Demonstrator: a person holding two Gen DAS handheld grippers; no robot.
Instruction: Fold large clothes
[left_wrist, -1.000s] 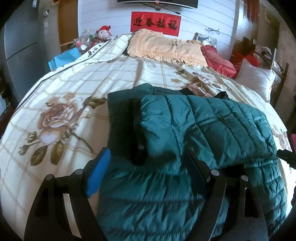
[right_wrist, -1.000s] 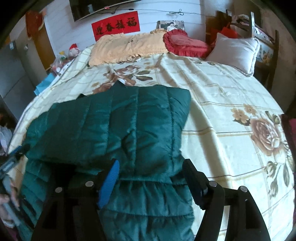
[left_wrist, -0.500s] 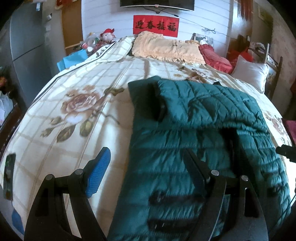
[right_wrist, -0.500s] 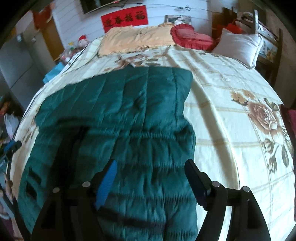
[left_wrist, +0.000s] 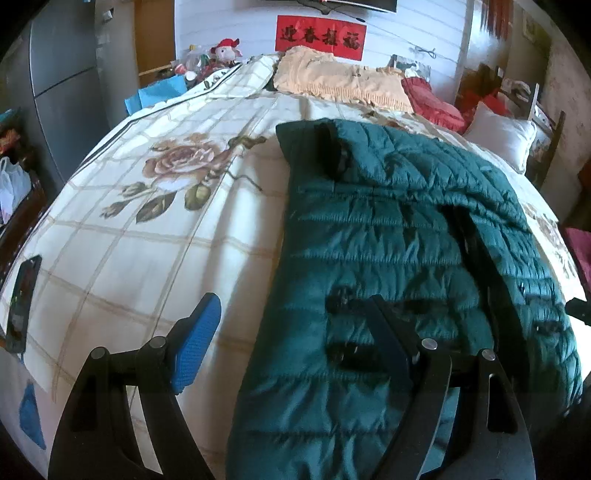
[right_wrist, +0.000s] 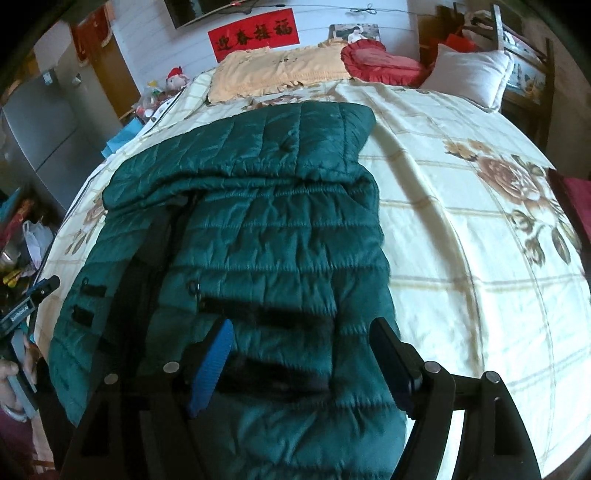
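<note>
We start at the left hand-held gripper (left_wrist: 291, 338): its black arms stand wide apart, one finger faced with a ribbed blue pad (left_wrist: 195, 343), and nothing sits between them. The blue-padded finger hangs over bare bedspread; the dark finger lies over the jacket's near left part. The right hand-held gripper (right_wrist: 303, 363) is spread just as wide, grasping nothing, both fingers above the jacket's near end.

Beyond them we see the dark green jacket (left_wrist: 388, 240), puffy and glossy, stitched in horizontal quilted bands with short black tabs near the hem. It lies on the bed (left_wrist: 147, 236), whose cream bedspread is smooth, gridded with tan lines and printed with large roses. The jacket's long axis runs from us toward the headboard, its far end folded over into a thicker quilted slab.

Compared with a second ago, both hand-held grippers have drawn back toward the foot of the bed, and the jacket's lower part, then hidden beneath the raised fold, now lies stretched out flat.

At the head of the bed we see a frilled peach pillow (right_wrist: 273, 70), a red ruffled cushion (right_wrist: 380, 64) and a white pillow (right_wrist: 469, 74), under a red banner (right_wrist: 255, 33) on the wall.
</note>
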